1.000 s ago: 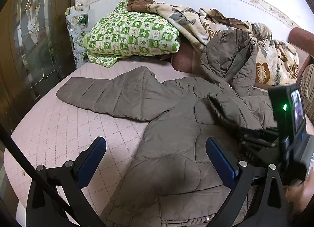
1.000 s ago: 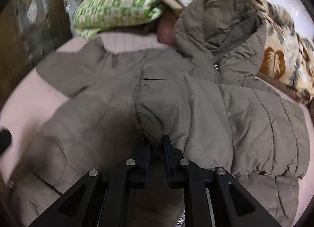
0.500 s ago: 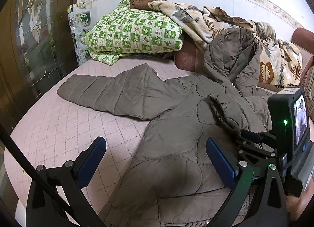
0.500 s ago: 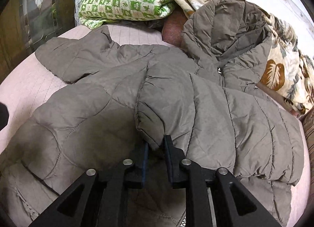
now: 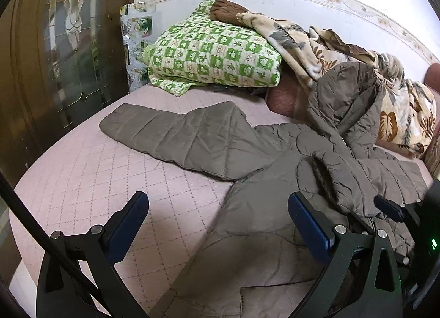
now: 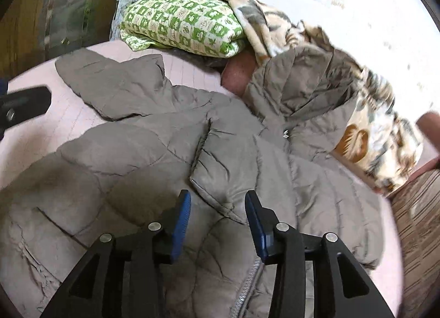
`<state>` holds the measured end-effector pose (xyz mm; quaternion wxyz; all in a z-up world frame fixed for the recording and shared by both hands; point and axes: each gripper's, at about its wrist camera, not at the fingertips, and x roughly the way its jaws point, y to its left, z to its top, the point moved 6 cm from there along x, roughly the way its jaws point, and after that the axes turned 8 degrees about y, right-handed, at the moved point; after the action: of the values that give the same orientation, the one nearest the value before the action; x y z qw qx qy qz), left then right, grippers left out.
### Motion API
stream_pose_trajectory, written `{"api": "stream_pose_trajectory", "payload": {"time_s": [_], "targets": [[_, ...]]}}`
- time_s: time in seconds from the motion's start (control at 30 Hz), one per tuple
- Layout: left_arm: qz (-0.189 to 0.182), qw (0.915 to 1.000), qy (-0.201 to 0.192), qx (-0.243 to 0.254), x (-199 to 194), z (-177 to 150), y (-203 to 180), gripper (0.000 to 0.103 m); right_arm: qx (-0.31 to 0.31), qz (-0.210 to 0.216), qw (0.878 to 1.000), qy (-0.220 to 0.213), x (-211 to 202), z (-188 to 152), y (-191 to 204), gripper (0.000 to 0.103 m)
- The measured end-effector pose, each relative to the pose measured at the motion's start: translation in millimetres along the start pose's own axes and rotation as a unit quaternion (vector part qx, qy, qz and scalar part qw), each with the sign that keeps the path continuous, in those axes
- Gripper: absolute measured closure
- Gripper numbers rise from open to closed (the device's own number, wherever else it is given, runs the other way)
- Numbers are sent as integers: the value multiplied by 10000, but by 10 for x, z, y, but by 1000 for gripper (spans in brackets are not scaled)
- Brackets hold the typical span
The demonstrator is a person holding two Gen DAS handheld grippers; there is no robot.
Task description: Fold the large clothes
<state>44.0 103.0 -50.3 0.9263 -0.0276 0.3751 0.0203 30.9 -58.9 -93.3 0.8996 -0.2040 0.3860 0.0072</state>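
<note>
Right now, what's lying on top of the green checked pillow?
A brown cloth and one end of the leaf-print blanket rest on the green checked pillow. Whatever lies beneath the blanket further right is covered.

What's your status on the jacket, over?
Left gripper open, hovering over the bed. Right gripper open, folded sleeve lying free. Jacket half folded, other sleeve spread out. Nothing blocking.

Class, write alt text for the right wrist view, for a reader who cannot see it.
An open right gripper hovers over a grey-brown padded coat spread on a pink quilted bed, one sleeve folded across its front. Behind lie a green checked pillow and a leaf-print blanket.
</note>
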Motion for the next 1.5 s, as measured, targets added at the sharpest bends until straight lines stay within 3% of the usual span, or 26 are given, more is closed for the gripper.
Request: {"api": "stream_pose_trajectory", "payload": {"time_s": [0.17,0.53,0.8,1.03,1.37,1.5], "targets": [[59,9999,-42,-98,-17,15,71,2,-233,-314,9987,-334,-245,30,67,48],[113,9999,-56,-76,-7,28,85,2,-501,-883,9913,-833,-682,147,31,48],[113,9999,-49,15,12,37,-64,2,-460,-976,9903,-871,-782,158,-86,48],[65,9998,-70,182,13,42,-320,2,-504,-1538,9823,-941,-809,121,-317,42],[139,9982,-136,563,32,-16,-621,2,406,-1581,9829,-857,-849,-67,-1064,42],[-205,9969,3,762,44,-27,-788,2,1142,-1306,9819,-754,-730,-178,-1582,42]]}}
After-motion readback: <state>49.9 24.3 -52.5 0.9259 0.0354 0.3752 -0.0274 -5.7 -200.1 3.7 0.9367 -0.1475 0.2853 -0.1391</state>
